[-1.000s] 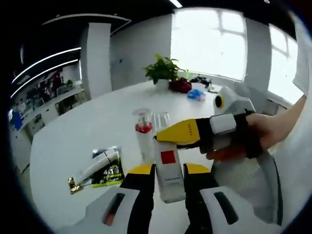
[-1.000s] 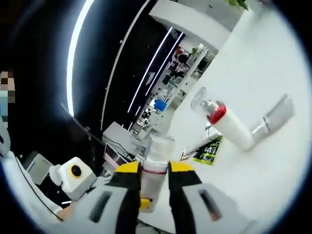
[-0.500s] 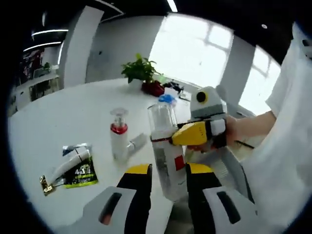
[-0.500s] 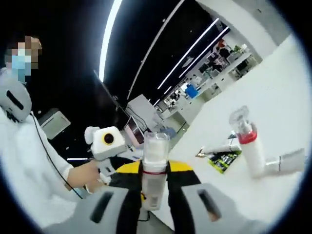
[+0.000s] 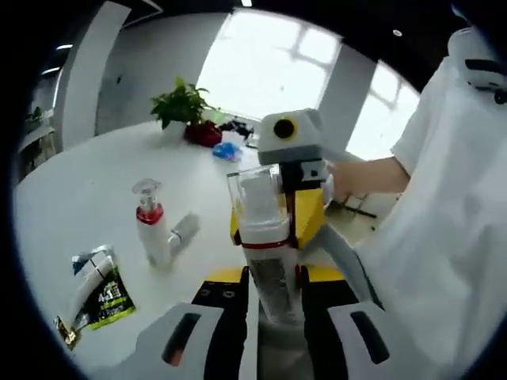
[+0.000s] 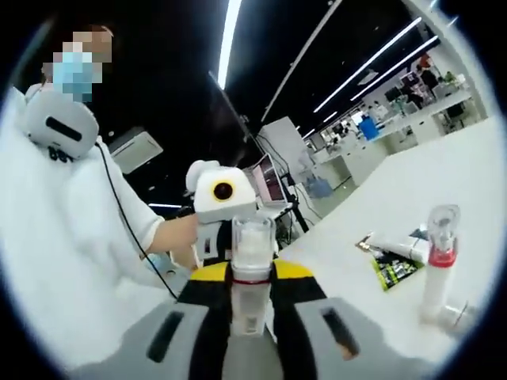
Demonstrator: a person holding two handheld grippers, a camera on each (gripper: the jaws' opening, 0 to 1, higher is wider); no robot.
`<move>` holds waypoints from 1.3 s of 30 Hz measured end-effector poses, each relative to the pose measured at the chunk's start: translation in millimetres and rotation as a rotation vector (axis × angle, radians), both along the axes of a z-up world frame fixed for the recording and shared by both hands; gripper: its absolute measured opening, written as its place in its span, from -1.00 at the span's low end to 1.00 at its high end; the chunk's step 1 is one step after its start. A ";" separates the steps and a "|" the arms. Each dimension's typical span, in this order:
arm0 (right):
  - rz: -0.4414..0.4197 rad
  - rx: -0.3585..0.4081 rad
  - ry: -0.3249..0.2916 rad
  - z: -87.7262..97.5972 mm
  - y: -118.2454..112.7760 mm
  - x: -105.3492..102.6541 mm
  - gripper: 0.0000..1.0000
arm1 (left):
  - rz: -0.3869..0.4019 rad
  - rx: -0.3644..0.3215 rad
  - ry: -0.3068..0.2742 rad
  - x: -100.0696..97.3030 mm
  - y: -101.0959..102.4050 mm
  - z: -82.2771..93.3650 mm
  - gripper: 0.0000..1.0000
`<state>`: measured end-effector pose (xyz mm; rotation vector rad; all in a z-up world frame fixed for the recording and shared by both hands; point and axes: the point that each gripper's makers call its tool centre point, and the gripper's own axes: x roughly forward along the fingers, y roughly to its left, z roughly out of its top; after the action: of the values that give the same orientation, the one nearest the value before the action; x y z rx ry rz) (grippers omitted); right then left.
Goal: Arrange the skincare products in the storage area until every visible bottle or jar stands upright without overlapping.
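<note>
A white bottle with a clear cap and red collar (image 5: 264,237) stands upright in the air between the jaws of my left gripper (image 5: 267,277), which is shut on its lower body. My right gripper (image 5: 273,224) faces me from behind the bottle, its yellow jaws closed around the bottle's middle. In the right gripper view the same bottle (image 6: 251,261) rises between my right gripper (image 6: 251,274) jaws. A pump bottle with a red collar (image 5: 150,226) (image 6: 438,265) stands on the white table (image 5: 87,190). A small clear-ended tube (image 5: 184,229) lies beside it.
A white tube (image 5: 89,277) and a green sachet (image 5: 107,297) (image 6: 393,267) lie near the table's near edge. A potted plant (image 5: 182,103) and small items sit at the far end. A person in a white shirt (image 5: 444,237) stands close on the right.
Both views have swung round. The right gripper has moved from the bottle's side to directly behind it, facing the left camera. The held bottle has stayed between both pairs of jaws.
</note>
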<state>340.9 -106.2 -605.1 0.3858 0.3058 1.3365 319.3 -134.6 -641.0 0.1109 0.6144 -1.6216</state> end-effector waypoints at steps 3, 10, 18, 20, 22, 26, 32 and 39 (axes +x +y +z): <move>0.026 -0.024 -0.014 -2.1 0.3 -3.1 -0.63 | -0.039 0.041 -0.019 -2.9 1.2 -3.4 -0.59; -0.130 -0.039 -0.030 -6.1 -8.3 19.3 -0.59 | 0.081 0.057 -0.114 27.3 -7.4 -13.2 -0.64; -0.345 -0.107 -0.036 -19.2 -25.7 43.9 -0.53 | 0.231 0.072 -0.173 52.0 -18.9 -28.3 -0.66; -0.375 -0.188 -0.073 -24.9 -28.8 46.3 -0.53 | 0.238 0.073 -0.182 54.1 -21.7 -32.8 -0.66; -0.399 -0.257 -0.106 -30.8 -31.7 48.9 -0.55 | 0.247 0.090 -0.188 58.3 -24.2 -41.8 -0.66; -0.427 -0.362 -0.157 -46.8 -36.0 52.7 -0.55 | 0.227 0.102 -0.214 63.4 -31.9 -58.4 -0.65; -0.477 -0.419 -0.148 -72.4 -49.7 60.0 -0.55 | 0.191 0.124 -0.301 73.4 -44.4 -82.8 -0.65; -0.521 -0.445 -0.101 -99.4 -66.0 68.5 -0.55 | 0.185 0.140 -0.279 83.1 -59.4 -110.0 -0.65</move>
<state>409.4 -172.3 -704.5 0.0141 0.3766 0.7451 402.4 -194.0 -751.0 0.3670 0.5053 -1.3534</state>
